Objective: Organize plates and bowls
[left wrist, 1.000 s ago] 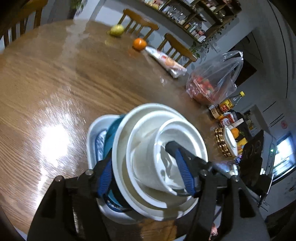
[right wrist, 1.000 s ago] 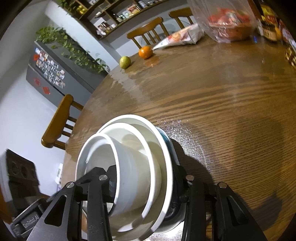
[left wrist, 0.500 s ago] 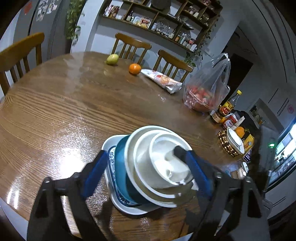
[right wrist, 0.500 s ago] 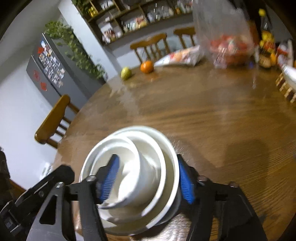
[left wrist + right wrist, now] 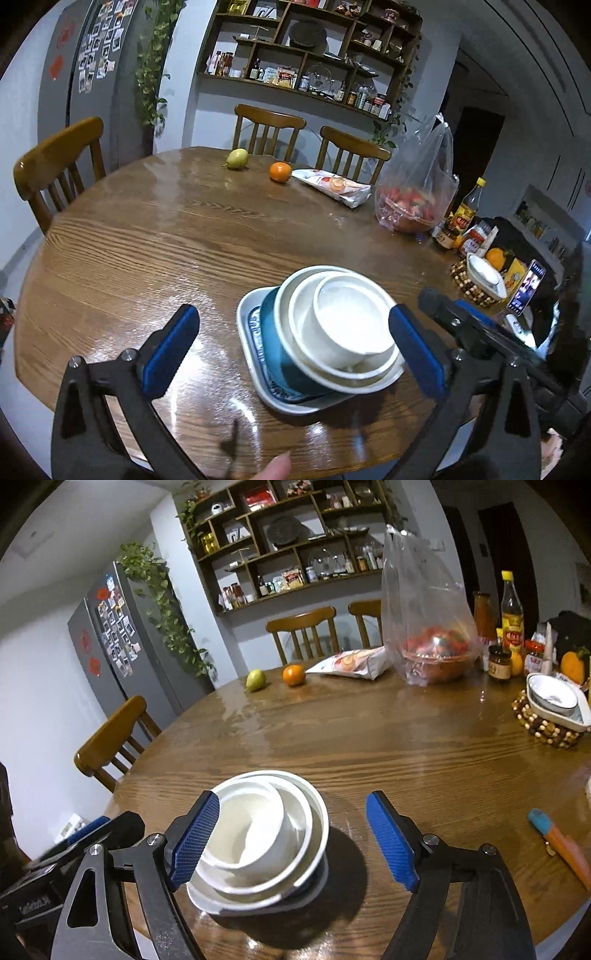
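Left wrist view first: the left gripper [image 5: 293, 341] has just been opening and its jaws now stand wide, blue pads clear of the crockery on both sides — nothing is held. Between and just beyond them sits the stack [image 5: 332, 343]: a small white bowl [image 5: 351, 325] nested in wider white bowls, those in a blue bowl [image 5: 280, 354], all on a squarish white plate [image 5: 255, 373] near the table [image 5: 155, 236] edge at about five o'clock on the round top. The nest leans a little toward three o'clock. A fingertip [image 5: 275, 469] peeks in at six.

Over to the right wrist view: the right gripper [image 5: 295, 842] has likewise just been spreading, and its pads are off the bowls, the left pad close beside the small white bowl's rim, the right pad well clear. Stack at seven o'clock in this picture, casting a dark shadow. Another dish [image 5: 554, 698] waits on a beaded trivet [image 5: 543, 727] at three o'clock.

This looks like the release — so the trick is to draw both grippers straight back and up, jaws kept wide, without brushing that tilted inner bowl. If the lean bothers you, nudge it level before fetching the dish on the trivet.
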`<state>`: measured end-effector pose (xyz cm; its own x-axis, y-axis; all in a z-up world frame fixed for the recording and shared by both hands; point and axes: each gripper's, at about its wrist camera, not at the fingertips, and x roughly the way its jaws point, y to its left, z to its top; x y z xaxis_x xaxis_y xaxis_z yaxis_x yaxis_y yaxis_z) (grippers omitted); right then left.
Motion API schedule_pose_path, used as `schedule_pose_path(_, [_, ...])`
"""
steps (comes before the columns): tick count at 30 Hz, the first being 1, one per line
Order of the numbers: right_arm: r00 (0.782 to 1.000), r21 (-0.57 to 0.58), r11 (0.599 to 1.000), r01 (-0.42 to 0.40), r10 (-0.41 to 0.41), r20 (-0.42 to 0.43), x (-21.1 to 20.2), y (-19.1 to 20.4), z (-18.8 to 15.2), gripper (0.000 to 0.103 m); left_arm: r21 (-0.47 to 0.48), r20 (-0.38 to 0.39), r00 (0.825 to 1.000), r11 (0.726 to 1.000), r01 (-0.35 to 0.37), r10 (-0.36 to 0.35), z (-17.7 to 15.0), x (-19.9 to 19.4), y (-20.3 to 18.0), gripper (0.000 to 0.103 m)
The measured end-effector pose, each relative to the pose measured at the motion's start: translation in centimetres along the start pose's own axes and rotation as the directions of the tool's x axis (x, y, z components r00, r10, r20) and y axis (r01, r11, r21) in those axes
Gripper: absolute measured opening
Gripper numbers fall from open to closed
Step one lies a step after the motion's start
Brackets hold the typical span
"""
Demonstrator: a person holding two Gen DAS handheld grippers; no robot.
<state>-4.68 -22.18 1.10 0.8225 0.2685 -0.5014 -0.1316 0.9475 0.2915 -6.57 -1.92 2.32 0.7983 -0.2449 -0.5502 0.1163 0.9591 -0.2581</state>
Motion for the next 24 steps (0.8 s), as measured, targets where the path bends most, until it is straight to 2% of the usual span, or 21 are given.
schedule_pose_path(2, [1.0,-0.021,1.0,0.004,-0.004,0.004,-0.4,0.2,-0.7,0.087,0.009,-0.007,1.0,1.0,-0.024,0.024,-0.6,0.1,0.1,0.102])
schedule_pose_path(6, [0.999,-0.05,0.998,0.041,-0.04,0.019,-0.8,0.4,-1.8,0.088,0.023,-0.062,0.996,0.998,-0.066,0.067,-2.1,0.9,0.6,0.102])
schedule_pose_path(10, [0.998,-0.055,0.997,0.055,-0.055,0.008,-0.9,0.1,-2.7,0.088,0.027,-0.08,0.99,0.993,-0.117,0.119,-3.2,1.3,1.3,0.102])
schedule_pose_path(16, [0.996,-0.057,0.995,0.083,-0.084,-0.005,-0.7,-0.1,-3.4,0.088,0.028,-0.11,0.984,0.99,-0.141,0.143,-4.0,1.7,2.0,0.102])
schedule_pose_path(24, [0.995,-0.083,0.992,0.1,-0.101,-0.011,-0.5,0.2,-3.7,0.088,0.041,-0.103,0.982,0.987,-0.156,0.159,-4.1,1.5,1.9,0.102])
